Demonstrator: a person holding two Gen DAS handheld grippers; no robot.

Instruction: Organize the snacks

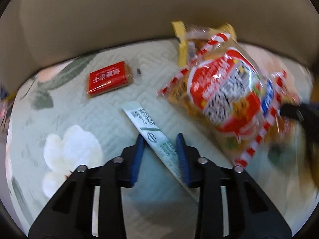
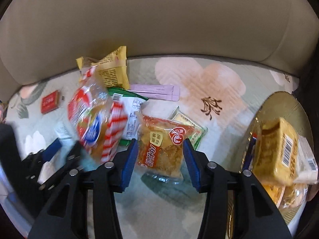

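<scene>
Down on the floral quilted cloth [image 1: 83,107], the left gripper [image 1: 159,139] stands with its blue-padded jaws released on either side of a pale green stick sachet [image 1: 151,137] that lies flat and diagonal between them; whether the pads touch it cannot be told. Beyond the sachet, farther from the gripper, lies a small red biscuit pack [image 1: 107,79]. To the sachet's right, a large red-and-white striped snack bag [image 1: 225,91] appears blurred and lifted above the cloth, with a yellow packet [image 1: 180,39] behind it. The right gripper [image 2: 160,149] is likewise spread open, its jaws flanking an orange pastry packet [image 2: 161,149] resting on the cloth. Right of that packet, a gold tray [image 2: 283,107] holds several wrapped snacks, a yellow boxed one [image 2: 277,151] uppermost.
</scene>
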